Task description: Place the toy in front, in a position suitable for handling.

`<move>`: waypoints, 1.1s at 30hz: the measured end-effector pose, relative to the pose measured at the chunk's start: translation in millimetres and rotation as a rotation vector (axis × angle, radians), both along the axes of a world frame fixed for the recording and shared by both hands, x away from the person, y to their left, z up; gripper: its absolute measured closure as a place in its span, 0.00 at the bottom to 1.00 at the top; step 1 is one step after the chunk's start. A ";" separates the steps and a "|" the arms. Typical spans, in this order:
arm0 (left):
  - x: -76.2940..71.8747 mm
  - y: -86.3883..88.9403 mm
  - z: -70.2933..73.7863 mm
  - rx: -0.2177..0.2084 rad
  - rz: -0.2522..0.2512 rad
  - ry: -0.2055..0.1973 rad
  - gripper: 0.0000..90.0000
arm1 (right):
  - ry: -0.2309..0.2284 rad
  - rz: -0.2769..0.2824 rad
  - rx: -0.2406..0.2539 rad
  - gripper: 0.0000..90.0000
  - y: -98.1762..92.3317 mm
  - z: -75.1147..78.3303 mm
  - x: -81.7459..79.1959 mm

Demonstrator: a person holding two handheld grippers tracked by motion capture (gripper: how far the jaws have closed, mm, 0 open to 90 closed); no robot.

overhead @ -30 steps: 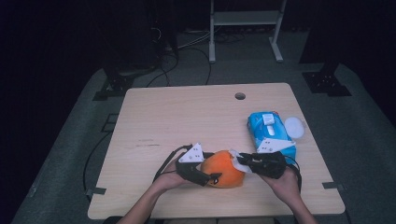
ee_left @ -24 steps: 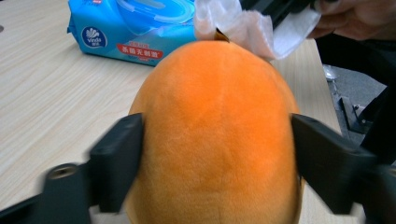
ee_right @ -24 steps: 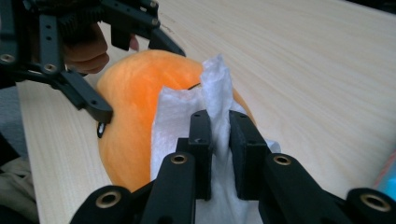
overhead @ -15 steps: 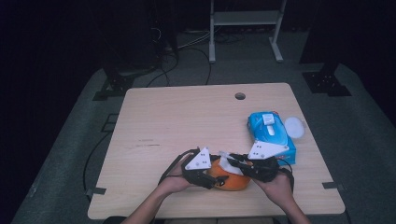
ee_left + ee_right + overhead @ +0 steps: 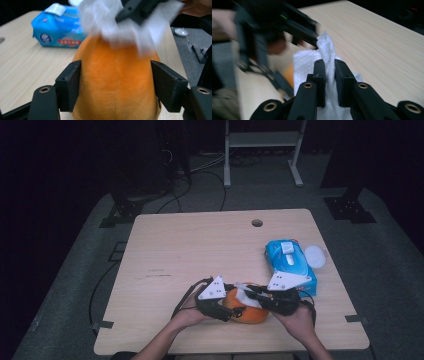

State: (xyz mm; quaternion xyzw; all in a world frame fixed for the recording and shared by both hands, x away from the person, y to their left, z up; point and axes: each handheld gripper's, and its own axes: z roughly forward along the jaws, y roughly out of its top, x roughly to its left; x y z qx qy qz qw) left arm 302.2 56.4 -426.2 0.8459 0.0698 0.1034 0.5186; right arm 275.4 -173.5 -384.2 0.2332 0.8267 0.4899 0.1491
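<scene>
Your left claw has the orange plush toy between its jaws near the front edge of the counter. Its jaws have just been opening a little, yet in the left gripper view both black pads sit against the toy's flanks, one on each side, so it's gripping the toy. Your right claw is pinched tight on a white wipe; in the right gripper view the tissue stands up in a crumpled fold between the two closed pads. From the high view that wipe lies on top of the toy, right claw coming in from the right, left claw from the left, the two close together over the orange shape. Behind and to the right on the counter lies the blue wipes pack, flat, with a white round lid just beside its far right corner. The pack sits near the toy, not touching it.
</scene>
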 end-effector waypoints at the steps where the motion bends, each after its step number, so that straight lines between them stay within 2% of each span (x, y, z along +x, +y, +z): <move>1: -2.7 -3.0 0.9 0.017 -0.008 -0.022 0.32 | -0.005 0.022 -0.002 0.88 5.6 0.6 -2.1; 3: -4.5 -4.3 0.9 0.022 -0.009 -0.029 0.32 | -0.028 0.028 -0.045 0.88 14.3 1.5 -5.2; 4: -4.2 -3.3 0.7 0.014 -0.009 -0.024 0.33 | -0.027 0.025 -0.047 0.88 14.2 1.9 -4.6; 6: -3.3 -1.8 -0.3 0.006 -0.008 -0.016 0.33 | -0.013 0.010 -0.037 0.88 7.6 1.6 -0.6; 8: -3.1 -2.8 -0.4 0.000 -0.005 -0.013 0.33 | 0.010 -0.032 -0.020 0.88 -2.9 -0.3 5.3; 10: -5.6 -5.9 1.5 0.021 -0.012 -0.036 0.33 | 0.025 -0.047 -0.005 0.88 -5.7 0.2 5.8; 12: -7.1 -7.0 2.0 0.037 -0.024 -0.050 0.32 | 0.012 -0.037 -0.013 0.88 0.0 1.0 1.7; 16: -8.0 -5.5 -0.7 0.057 -0.030 -0.047 0.32 | -0.003 0.008 -0.035 0.88 16.7 -4.3 -4.3; 19: -5.7 -1.6 -2.8 0.037 -0.031 -0.027 0.33 | 0.011 -0.002 -0.030 0.88 11.1 -2.6 -0.1; 21: -2.6 1.5 -4.8 0.032 -0.029 -0.009 0.34 | 0.001 -0.039 -0.043 0.88 1.8 -2.1 3.7; 24: 1.9 6.7 -8.2 0.015 -0.030 0.038 0.33 | 0.020 -0.087 -0.048 0.88 -14.5 -5.3 8.7; 26: 4.4 7.8 -9.1 0.005 -0.040 0.077 0.29 | 0.035 -0.096 -0.039 0.88 -20.4 -6.8 9.3; 28: 6.1 6.2 -7.1 0.006 -0.031 0.098 0.22 | 0.029 -0.090 -0.044 0.88 -18.2 -8.2 7.8; 30: 5.4 4.4 -5.3 -0.001 -0.018 0.100 0.20 | 0.011 -0.087 -0.057 0.88 -12.3 -7.7 5.7; 33: 4.8 3.8 -6.0 -0.001 0.002 0.072 0.30 | -0.013 -0.050 -0.039 0.88 -3.5 -3.2 -0.5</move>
